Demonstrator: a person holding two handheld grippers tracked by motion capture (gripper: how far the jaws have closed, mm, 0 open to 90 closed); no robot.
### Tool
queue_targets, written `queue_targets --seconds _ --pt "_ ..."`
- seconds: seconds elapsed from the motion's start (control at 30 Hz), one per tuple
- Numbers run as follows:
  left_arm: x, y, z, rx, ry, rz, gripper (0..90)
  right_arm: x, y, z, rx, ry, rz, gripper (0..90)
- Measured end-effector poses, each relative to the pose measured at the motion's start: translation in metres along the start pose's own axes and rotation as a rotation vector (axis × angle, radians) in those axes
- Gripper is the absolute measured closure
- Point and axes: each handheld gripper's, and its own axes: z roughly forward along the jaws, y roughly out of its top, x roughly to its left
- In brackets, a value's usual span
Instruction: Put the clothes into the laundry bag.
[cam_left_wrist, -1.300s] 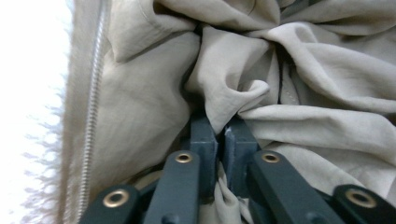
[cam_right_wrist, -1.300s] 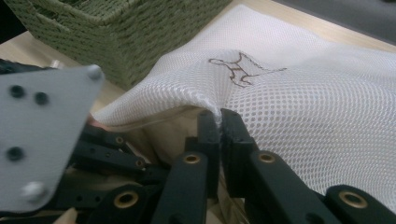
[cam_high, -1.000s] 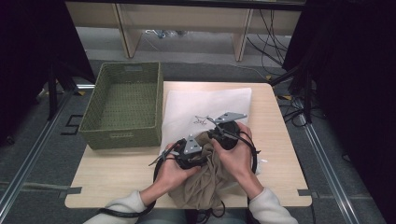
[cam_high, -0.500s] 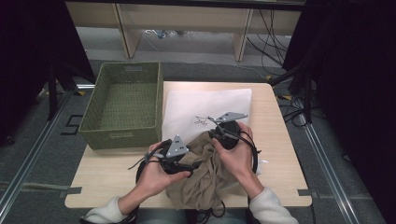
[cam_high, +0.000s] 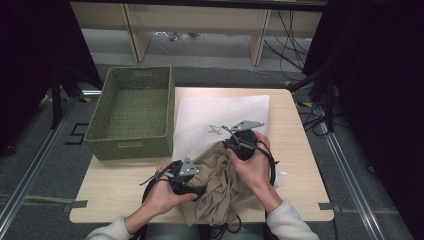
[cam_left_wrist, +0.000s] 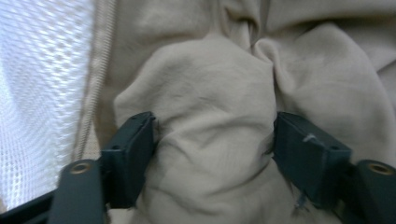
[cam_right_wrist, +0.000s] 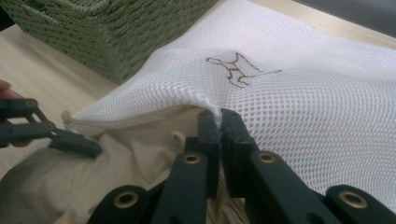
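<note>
The right gripper is pinching the upper lip of the white mesh laundry bag, holding its mouth open toward the person. The left gripper, jaws having just been opening, is straddling a bunched fold of the crumpled beige cloth garment (partly inside the mouth), with the bag lying beyond. The green woven basket is sitting empty.
</note>
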Motion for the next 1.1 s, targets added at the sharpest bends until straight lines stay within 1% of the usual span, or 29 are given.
queue_targets --seconds 0.03,0.07,0.1,0.13,0.2,0.23,0.3,0.33,0.37,0.4,0.43,0.47,0.53,0.57,0.6,0.63,0.67,0.7,0.73,0.77,0.8,0.83,0.87,0.93,0.97,1.0,1.03,1.07,1.1 --pt "-0.001 0.0 0.005 0.014 0.0 0.024 32.9 -0.001 0.0 0.0 -0.003 -0.001 -0.01 88.2" --pt "-0.001 0.0 0.005 0.014 0.0 0.024 36.2 0.0 0.0 0.0 0.0 0.001 -0.007 88.2" --pt "-0.003 0.001 0.008 0.024 0.009 0.027 39.1 0.002 0.0 0.0 0.011 0.003 0.03 88.2" --pt "-0.004 0.002 0.009 0.031 0.02 0.03 41.1 0.002 -0.001 0.001 0.005 -0.001 0.017 88.3" --pt "-0.005 0.003 0.01 0.04 0.019 0.034 43.2 0.002 -0.001 0.001 0.005 0.0 0.017 88.3" --pt "-0.007 0.004 0.011 0.043 0.036 0.042 47.3 0.003 0.0 0.001 0.006 -0.004 0.022 88.3" --pt "-0.009 0.004 0.011 0.046 0.048 0.041 51.5 0.004 0.0 0.001 0.011 0.002 0.018 88.3" --pt "-0.01 0.005 0.011 0.049 0.053 0.042 53.6 0.003 0.0 0.002 0.009 0.0 0.002 88.3" --pt "-0.01 0.005 0.011 0.05 0.06 0.058 56.1 0.003 0.0 0.003 0.002 0.003 -0.008 88.3" --pt "-0.011 0.005 0.011 0.051 0.061 0.045 58.8 0.003 0.0 0.004 -0.003 0.006 -0.016 88.2" --pt "-0.011 0.005 0.011 0.051 0.061 0.045 61.3 0.003 0.0 0.004 -0.003 0.006 -0.016 88.2" --pt "-0.011 0.006 0.011 0.048 0.061 0.047 63.7 0.004 0.0 0.003 0.011 0.002 -0.004 88.2" --pt "-0.01 0.008 0.008 0.033 0.062 0.047 69.4 0.003 0.0 0.004 0.002 0.005 -0.03 88.2" --pt "-0.01 0.008 0.008 0.033 0.062 0.047 72.4 0.003 0.0 0.004 0.002 0.005 -0.03 88.2" --pt "-0.01 0.009 0.005 0.024 0.055 0.043 72.4 0.003 0.0 0.004 0.003 0.011 -0.011 88.2" --pt "-0.009 0.01 0.004 0.016 0.058 0.038 75.0 0.003 -0.001 0.004 0.004 0.004 -0.009 88.2" --pt "-0.009 0.012 0.0 -0.004 0.047 0.024 76.8 0.0 -0.001 0.005 0.0 0.009 -0.038 88.2" --pt "-0.01 0.013 -0.003 -0.02 0.043 0.009 77.6 0.0 -0.001 0.004 0.0 0.007 -0.031 88.3" --pt "-0.01 0.013 -0.003 -0.02 0.043 0.009 78.2 0.003 -0.001 0.004 0.011 0.008 0.023 88.3" --pt "-0.01 0.015 -0.005 -0.034 0.03 -0.001 78.2 0.003 -0.001 0.004 0.011 0.008 0.023 88.3" --pt "-0.011 0.017 -0.008 -0.052 0.012 -0.023 78.5 0.003 -0.001 0.003 0.012 -0.003 0.018 88.2" --pt "-0.011 0.018 -0.01 -0.059 0.006 -0.029 79.0 0.003 -0.001 0.004 0.012 -0.004 0.018 88.3" --pt "-0.012 0.023 -0.016 -0.086 -0.02 -0.059 79.6 0.003 -0.001 0.004 0.011 -0.006 0.018 88.2" --pt "-0.014 0.027 -0.02 -0.124 -0.066 -0.103 80.7 0.003 -0.001 0.003 0.011 -0.008 0.018 88.2" --pt "-0.014 0.027 -0.02 -0.124 -0.066 -0.103 81.1 0.003 -0.001 0.003 0.011 -0.008 0.018 88.2" --pt "-0.015 0.03 -0.022 -0.144 -0.084 -0.113 81.5 0.003 -0.001 0.003 0.01 -0.008 0.017 88.3" --pt "-0.017 0.035 -0.025 -0.175 -0.11 -0.134 81.7 0.004 -0.001 0.005 0.0 -0.006 0.018 88.2" --pt "-0.018 0.038 -0.025 -0.19 -0.113 -0.131 81.9 0.002 -0.001 0.004 0.007 0.004 -0.018 88.3" --pt "-0.018 0.038 -0.025 -0.19 -0.113 -0.131 82.1 0.003 -0.001 0.005 0.006 0.017 0.007 88.3"
